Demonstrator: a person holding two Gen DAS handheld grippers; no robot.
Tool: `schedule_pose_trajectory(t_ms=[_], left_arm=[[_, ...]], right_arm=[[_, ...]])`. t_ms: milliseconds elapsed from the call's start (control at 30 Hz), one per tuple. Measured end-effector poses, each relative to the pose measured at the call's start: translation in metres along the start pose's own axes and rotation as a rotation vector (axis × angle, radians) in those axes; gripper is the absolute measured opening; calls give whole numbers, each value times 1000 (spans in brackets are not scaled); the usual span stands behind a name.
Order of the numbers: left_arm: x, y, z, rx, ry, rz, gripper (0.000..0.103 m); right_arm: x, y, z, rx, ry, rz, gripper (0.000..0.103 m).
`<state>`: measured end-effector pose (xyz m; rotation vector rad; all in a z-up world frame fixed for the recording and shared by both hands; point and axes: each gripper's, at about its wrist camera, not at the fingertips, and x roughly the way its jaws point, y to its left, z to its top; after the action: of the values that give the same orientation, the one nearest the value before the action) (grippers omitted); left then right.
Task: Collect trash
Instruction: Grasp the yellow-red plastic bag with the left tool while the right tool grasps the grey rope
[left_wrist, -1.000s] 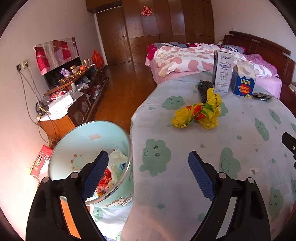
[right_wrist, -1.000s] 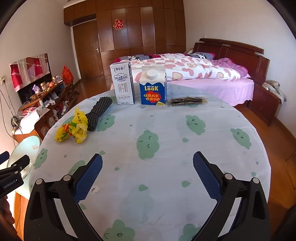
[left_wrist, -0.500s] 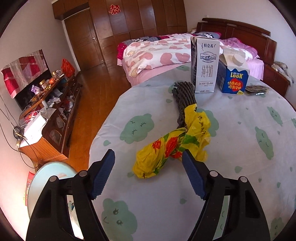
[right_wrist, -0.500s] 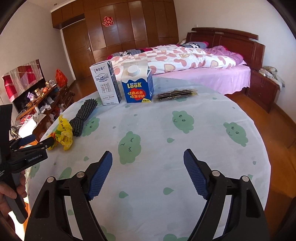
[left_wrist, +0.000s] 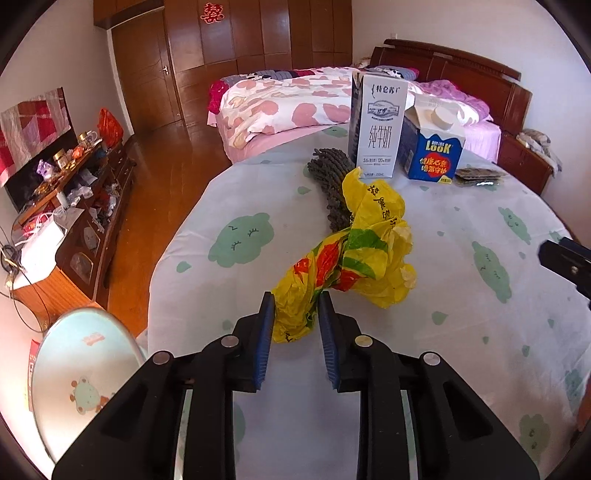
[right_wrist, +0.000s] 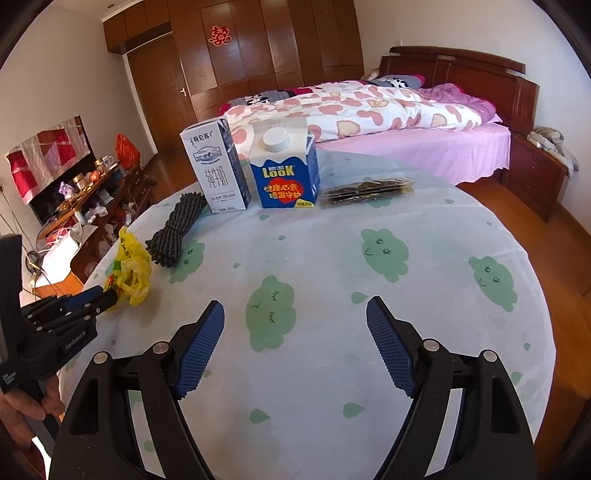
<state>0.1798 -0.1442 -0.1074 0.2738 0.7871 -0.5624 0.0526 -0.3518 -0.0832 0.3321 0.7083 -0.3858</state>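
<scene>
Where gripper (left_wrist: 295, 310) pinches, crumpled yellow bag (left_wrist: 354, 258).

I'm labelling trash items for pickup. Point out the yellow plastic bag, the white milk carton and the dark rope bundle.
yellow plastic bag (left_wrist: 373, 254): left wrist view, crumpled middle.
white milk carton (left_wrist: 380, 129): left wrist view, front face.
dark rope bundle (right_wrist: 177, 230): right wrist view, mid-coil.

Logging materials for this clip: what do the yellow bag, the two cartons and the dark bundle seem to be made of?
Yellow bag, pinched in the left gripper: thin printed plastic film, going by its glossy crinkles. White milk carton and blue carton: likely coated paperboard, given their crisp folds; the blue one has a white plastic-looking cap. Dark bundle: apparently coiled braided cord with a matte finish.
</scene>
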Motion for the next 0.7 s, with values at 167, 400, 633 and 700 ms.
schedule_pose_trajectory(t_ms=[167, 400, 633, 700], left_arm=[[-33, 18, -12, -147, -30, 32, 24], [-56, 35, -11, -203, -57, 203, 25], [-62, 46, -14, -243, -36, 256, 25], [-64, 45, -15, -241, -40, 259, 25]], right_arm=[[32, 28, 26, -16, 6, 88, 70], [98, 87, 60, -40, 79, 160, 67], [140, 118, 58, -55, 218, 200, 41], [136, 116, 57, -68, 214, 211, 28]])
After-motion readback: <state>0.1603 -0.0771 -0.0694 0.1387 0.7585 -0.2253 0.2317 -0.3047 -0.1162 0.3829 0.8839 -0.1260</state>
